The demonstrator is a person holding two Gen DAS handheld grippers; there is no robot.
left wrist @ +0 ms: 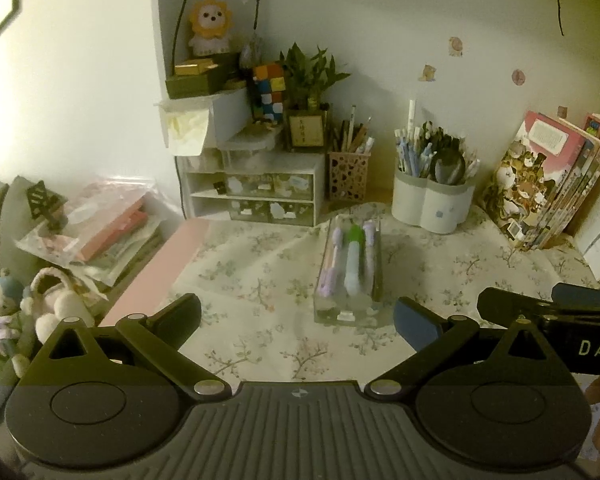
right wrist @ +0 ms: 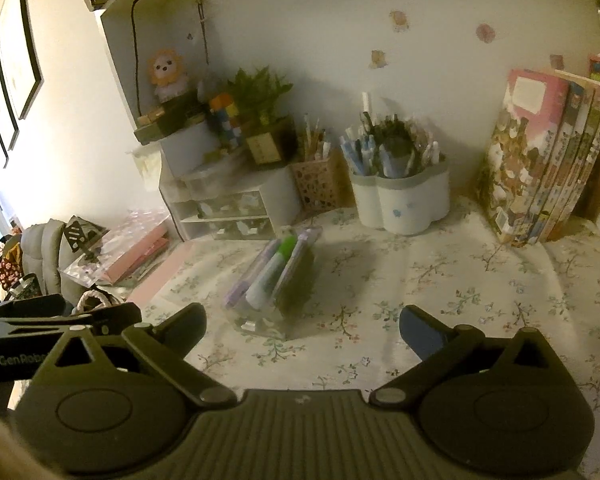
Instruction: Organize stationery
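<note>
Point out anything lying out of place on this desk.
The clear pen case lies flat mid-table on the floral cloth, apart from the upright white pen holder and pink mesh cup standing at the back.

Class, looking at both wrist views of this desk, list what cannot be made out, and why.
- Drawer unit contents: left wrist view, too small, frosted fronts.
- Clear pen case: right wrist view, motion blur.
- Book titles: too small.
- Right gripper fingertips: left wrist view, cut by the edge.

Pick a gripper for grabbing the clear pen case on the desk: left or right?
Left, probably. The pen case lies almost dead ahead of the open left gripper. From the right gripper, also open, the case sits off to its left, at an angle.
</note>
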